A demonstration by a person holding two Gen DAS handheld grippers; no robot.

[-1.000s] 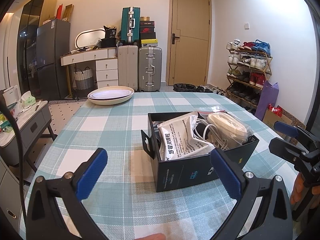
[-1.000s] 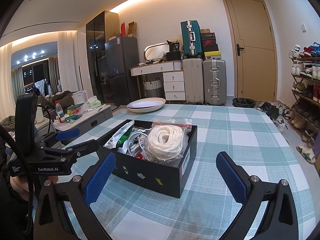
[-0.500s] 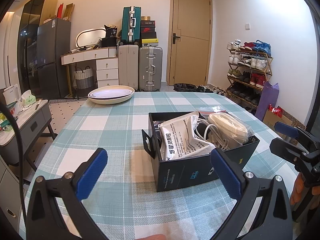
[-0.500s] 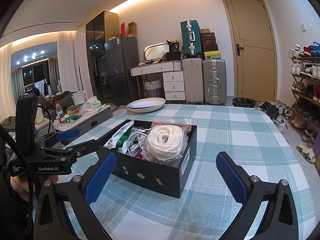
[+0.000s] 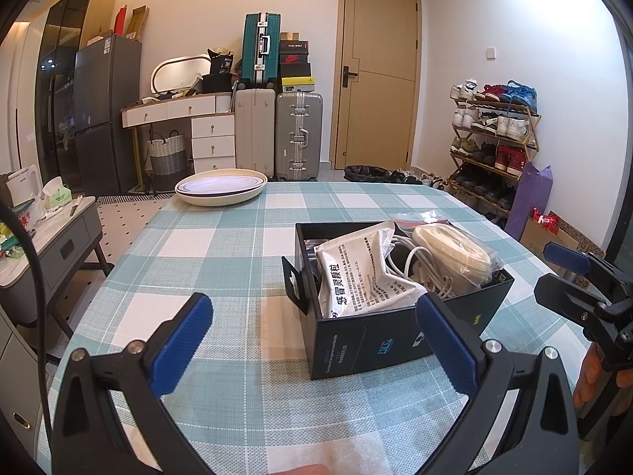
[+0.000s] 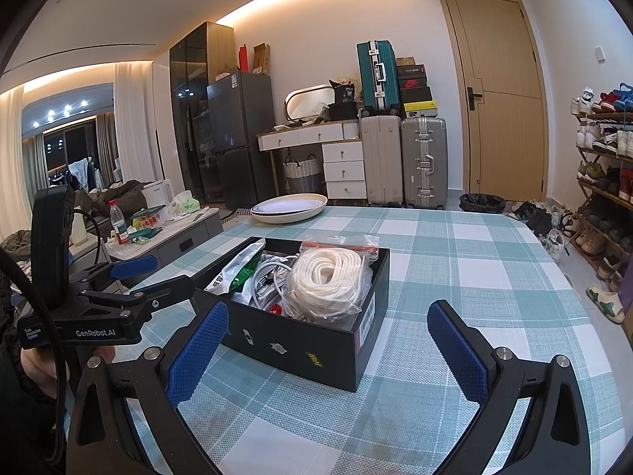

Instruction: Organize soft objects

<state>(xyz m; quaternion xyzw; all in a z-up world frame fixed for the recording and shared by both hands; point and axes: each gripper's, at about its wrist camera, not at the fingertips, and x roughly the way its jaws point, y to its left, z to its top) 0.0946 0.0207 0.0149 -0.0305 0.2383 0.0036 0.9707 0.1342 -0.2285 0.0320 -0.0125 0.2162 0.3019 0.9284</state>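
Checked tablecloth [image 5: 221, 261] bears a black box [image 5: 395, 336]; both grippers' jaws gape wide, holding nothing.

Left gripper [image 5: 312, 340] hangs low at the near edge, blue-padded fingers [image 5: 182, 342] spread wide, gripping nothing. Right gripper [image 6: 328, 350] sits level beside it, equally wide, also unloaded.

Bright ceiling-cove light, sharp focus, fisheye-bent edges.
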